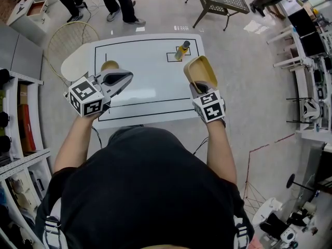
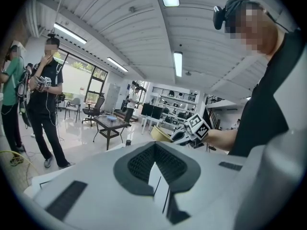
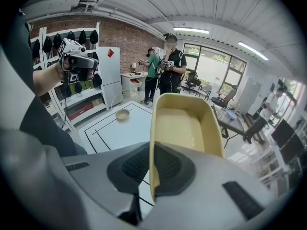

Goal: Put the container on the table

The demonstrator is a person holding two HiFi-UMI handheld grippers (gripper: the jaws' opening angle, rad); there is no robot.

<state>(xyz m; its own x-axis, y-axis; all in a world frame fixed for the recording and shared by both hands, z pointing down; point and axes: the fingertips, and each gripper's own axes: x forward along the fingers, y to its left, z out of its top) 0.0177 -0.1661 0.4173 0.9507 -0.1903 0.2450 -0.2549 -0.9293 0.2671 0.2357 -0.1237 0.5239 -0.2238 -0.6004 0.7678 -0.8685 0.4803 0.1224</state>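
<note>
One container is seen: a pale yellow tub, oblong with rounded corners, smooth-walled and open-topped, with nothing visible in it. It is held off the table over the right side, mouth turned up and away from the person. One thin side wall of it is pinched at the rim by the right gripper, whose dark, ribbed pads are pressed together on that wall; in the right gripper view the container rises from between the right gripper jaws.

The left gripper is held over the near left part of the table. Its jaws are brought together to a point, and nothing is seen between them in the left gripper view.

Two grey grippers are counted, each bearing one cube of black-and-white square markers.

The table is a single white, glossy, rounded slab marked with thin black lines. Two further things rest on it: one small round tan bowl at the left, just beyond the left gripper, and one small yellow bottle-shaped object with a dark top at the far right, inside a small outlined rectangle. The bowl is also seen in the right gripper view.
</note>
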